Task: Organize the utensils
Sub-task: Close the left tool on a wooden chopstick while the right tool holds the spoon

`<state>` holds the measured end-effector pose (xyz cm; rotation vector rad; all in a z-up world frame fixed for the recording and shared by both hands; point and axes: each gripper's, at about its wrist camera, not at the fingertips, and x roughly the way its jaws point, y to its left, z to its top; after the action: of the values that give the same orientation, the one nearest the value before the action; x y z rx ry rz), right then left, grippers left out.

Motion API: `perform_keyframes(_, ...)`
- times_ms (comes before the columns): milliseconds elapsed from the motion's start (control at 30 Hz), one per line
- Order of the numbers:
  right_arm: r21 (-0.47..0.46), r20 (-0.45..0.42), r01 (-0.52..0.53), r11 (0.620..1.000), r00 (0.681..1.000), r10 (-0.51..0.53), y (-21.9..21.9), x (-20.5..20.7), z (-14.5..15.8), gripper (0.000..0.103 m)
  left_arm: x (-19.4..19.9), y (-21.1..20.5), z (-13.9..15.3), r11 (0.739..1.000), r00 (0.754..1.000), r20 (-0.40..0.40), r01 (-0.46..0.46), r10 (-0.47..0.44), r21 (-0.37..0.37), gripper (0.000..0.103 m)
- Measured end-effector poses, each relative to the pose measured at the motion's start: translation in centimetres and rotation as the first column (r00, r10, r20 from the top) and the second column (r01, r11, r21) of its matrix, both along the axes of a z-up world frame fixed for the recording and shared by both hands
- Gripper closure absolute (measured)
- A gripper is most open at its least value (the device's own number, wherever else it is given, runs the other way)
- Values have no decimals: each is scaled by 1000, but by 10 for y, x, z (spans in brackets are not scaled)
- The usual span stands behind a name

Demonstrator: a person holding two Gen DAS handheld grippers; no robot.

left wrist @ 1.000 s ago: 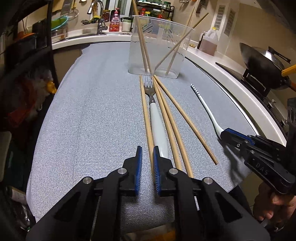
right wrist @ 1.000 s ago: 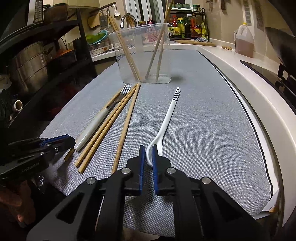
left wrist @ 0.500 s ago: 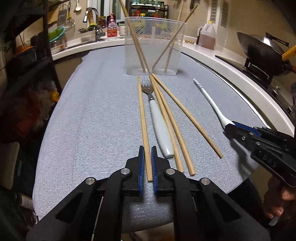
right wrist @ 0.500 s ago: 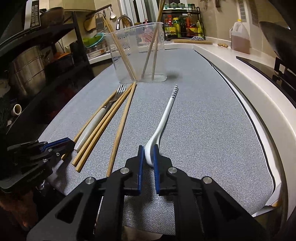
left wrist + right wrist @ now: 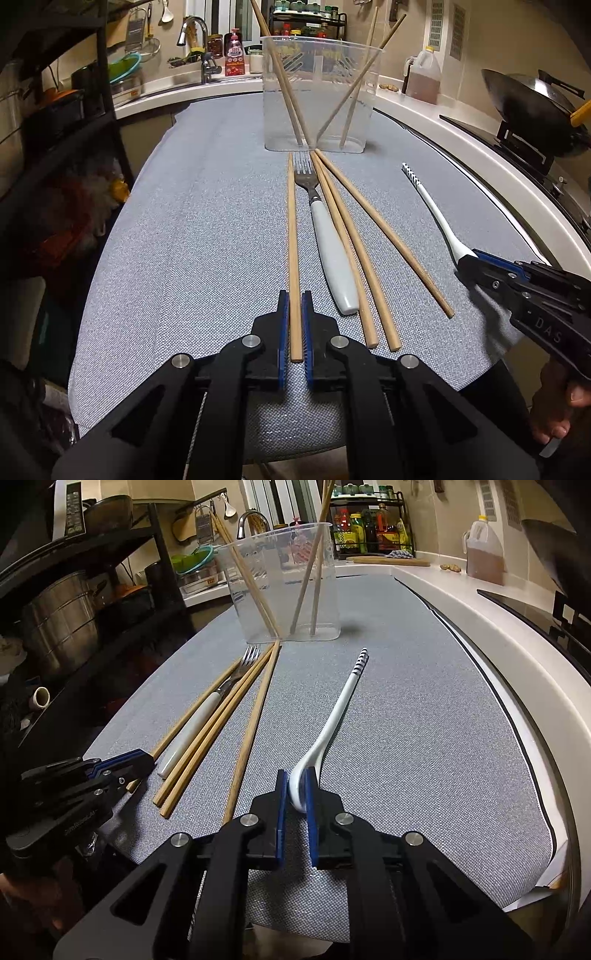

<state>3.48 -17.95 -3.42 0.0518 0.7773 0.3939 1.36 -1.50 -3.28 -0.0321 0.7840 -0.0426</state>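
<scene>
My left gripper is shut on the near end of a wooden chopstick that lies on the grey mat. Beside it lie a white-handled fork and three more chopsticks. My right gripper is shut on the bowl end of a white spoon with a striped handle tip; the spoon also shows in the left wrist view. A clear plastic container at the far end of the mat holds several upright chopsticks.
A wok on a stove stands at the right. An oil jug sits on the white counter behind. A sink faucet and a spice rack are at the back. A dark shelf with a steel pot stands left.
My left gripper has shifted left from the fork's handle onto the leftmost chopstick and closed on it. My right gripper stays shut on the spoon's bowl.
</scene>
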Motion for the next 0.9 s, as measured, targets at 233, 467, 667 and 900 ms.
perform_keyframes(233,1,7,4,1000,1000,-4,1,-1,-1,92,0,0,0,1000,1000,1,-1,1,-1,96)
perform_keyframes(467,0,7,5,1000,1000,-5,0,-1,0,92,1,0,0,1000,1000,1,0,0,0,96)
perform_keyframes(667,-3,8,5,1000,1000,-5,0,-1,0,92,1,-1,0,1000,1000,1,0,0,0,96)
perform_keyframes(900,-9,10,3,1000,1000,-3,1,0,1,93,1,-1,0,1000,1000,1,-1,1,1,96)
